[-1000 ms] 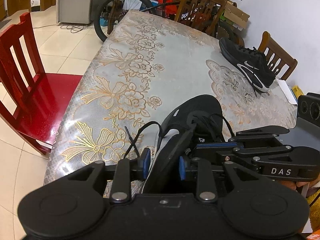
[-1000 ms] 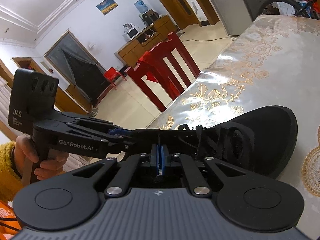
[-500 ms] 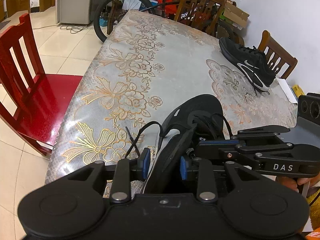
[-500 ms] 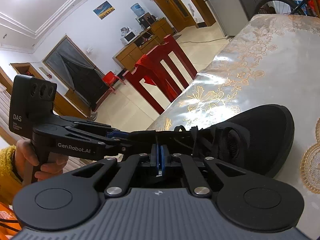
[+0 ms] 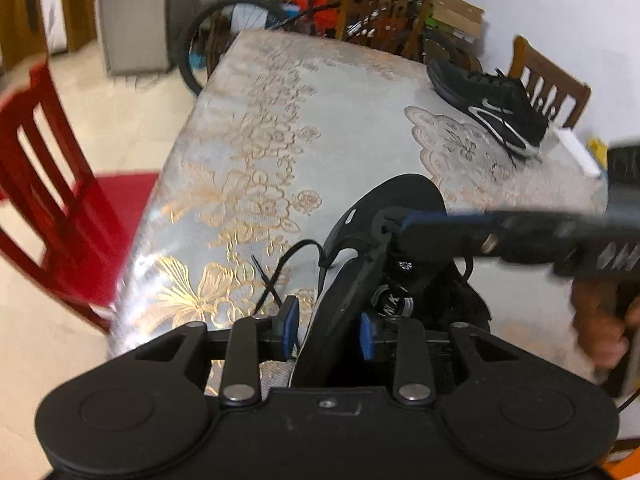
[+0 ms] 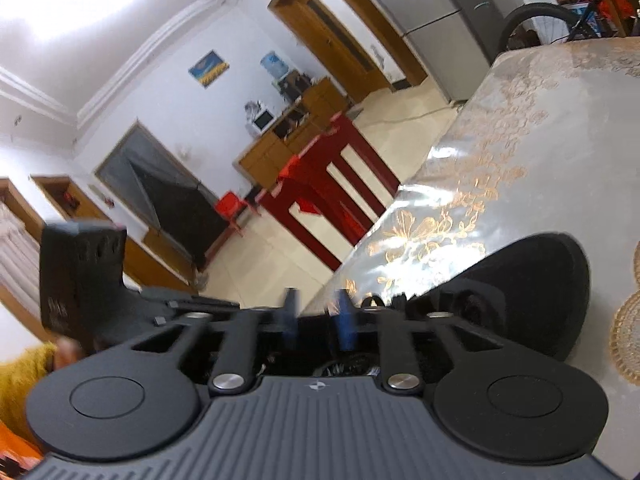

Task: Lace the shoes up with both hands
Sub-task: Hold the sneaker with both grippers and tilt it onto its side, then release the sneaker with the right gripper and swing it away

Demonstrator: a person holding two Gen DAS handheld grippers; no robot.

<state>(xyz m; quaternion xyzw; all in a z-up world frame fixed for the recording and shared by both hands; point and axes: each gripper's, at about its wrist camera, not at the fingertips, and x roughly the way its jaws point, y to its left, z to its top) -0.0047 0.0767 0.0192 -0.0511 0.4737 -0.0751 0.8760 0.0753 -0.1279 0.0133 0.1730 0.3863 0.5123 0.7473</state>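
- Tiled floor [image 5: 132,128], white walls and wooden doors around; red chair [image 5: 48,208] just beside the near-left edge of the tabletop [image 5: 352,120], covered in a grey cloth with gold flowers.
- Bicycle wheel [image 5: 228,28] and wooden chairs past the far end of the tabletop.
- Black shoe [image 5: 400,204] near the front edge, toe pointed away from the left wrist camera, heel close under the left gripper [image 5: 329,332].
- Left gripper open, blue pads apart on either side of the shoe's raised heel collar; contact with the collar impossible to tell.
- Loose black lace [image 5: 280,264] trailed out from the shoe's left side onto the cloth.
- Right gripper [image 6: 318,318] blurred, blue pads parted with a clear gap and nothing seen between them; seen from the left view reaching in from the right over the shoe's lacing.
- Hand [image 5: 600,332] on the right gripper's handle, lower right; yellow sleeve [image 6: 22,384] at the left gripper's handle in the right wrist view.
- Second black shoe [image 5: 492,108] with a white stripe at the far right corner, well apart from the first.
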